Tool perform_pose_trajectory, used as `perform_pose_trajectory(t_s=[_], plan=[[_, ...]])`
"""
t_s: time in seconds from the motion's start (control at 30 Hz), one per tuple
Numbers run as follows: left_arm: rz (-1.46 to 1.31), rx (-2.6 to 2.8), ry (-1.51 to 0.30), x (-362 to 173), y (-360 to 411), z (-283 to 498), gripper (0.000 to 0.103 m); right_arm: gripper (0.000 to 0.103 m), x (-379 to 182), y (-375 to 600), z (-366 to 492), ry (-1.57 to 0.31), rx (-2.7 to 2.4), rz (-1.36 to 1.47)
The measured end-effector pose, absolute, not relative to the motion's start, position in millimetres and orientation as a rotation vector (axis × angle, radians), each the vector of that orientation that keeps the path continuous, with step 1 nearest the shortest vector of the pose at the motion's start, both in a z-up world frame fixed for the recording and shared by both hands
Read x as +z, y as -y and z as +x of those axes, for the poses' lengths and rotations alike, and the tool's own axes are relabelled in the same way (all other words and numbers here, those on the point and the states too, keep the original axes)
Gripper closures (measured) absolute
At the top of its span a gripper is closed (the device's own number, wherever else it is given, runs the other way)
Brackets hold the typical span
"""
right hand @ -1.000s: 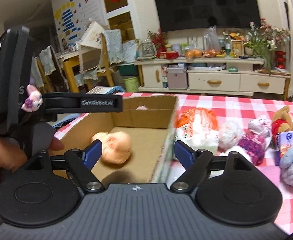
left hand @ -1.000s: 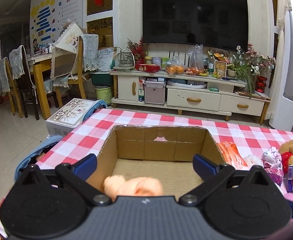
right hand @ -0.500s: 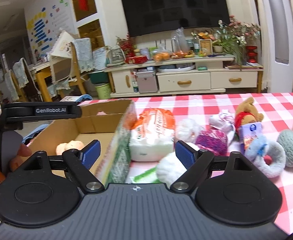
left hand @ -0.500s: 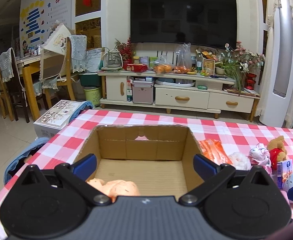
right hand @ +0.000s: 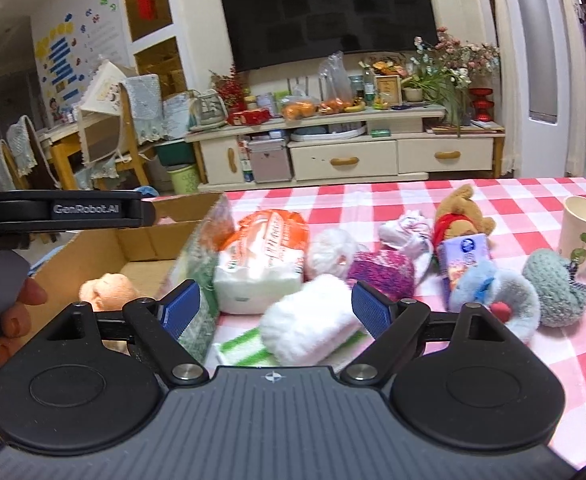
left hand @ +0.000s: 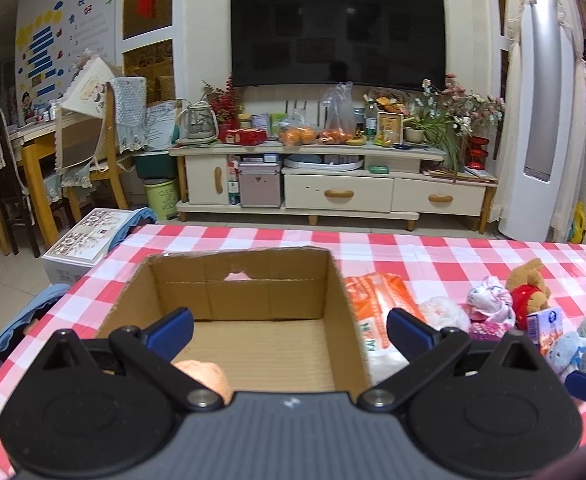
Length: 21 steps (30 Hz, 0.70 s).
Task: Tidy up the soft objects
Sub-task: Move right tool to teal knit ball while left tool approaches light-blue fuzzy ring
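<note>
Two grippers, both spread wide and empty: left gripper point(left hand: 289, 330) hangs over a cardboard box point(left hand: 335, 300) holding one peach plush point(right hand: 109, 286); right gripper point(right hand: 275, 306) frames a white fluffy toy point(right hand: 309, 330) beside the box.

The peach plush toy point(left hand: 207, 374) in the cardboard box point(left hand: 335, 312) is half hidden behind the left gripper's body, and the box's near wall point(right hand: 199, 276) smears in blur.
</note>
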<state>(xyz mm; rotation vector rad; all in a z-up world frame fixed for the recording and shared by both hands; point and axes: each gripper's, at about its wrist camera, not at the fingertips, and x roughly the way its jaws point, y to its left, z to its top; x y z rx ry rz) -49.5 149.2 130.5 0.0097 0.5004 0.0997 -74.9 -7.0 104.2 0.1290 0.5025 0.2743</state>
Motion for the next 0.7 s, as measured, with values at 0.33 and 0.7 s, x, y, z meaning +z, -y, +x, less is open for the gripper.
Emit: perform_pose_trajectory(t_s=[0.33,0.7], plan=[[0.053,0.046,-0.497,126,-123,-50,0.001,0.0,98,29,-78,-0.515,0.173,0.103],[0.12,-0.022,-0.493,117,-87,-52,0.001,0.0,95,68,-81,-0.512,0.081,0.13]])
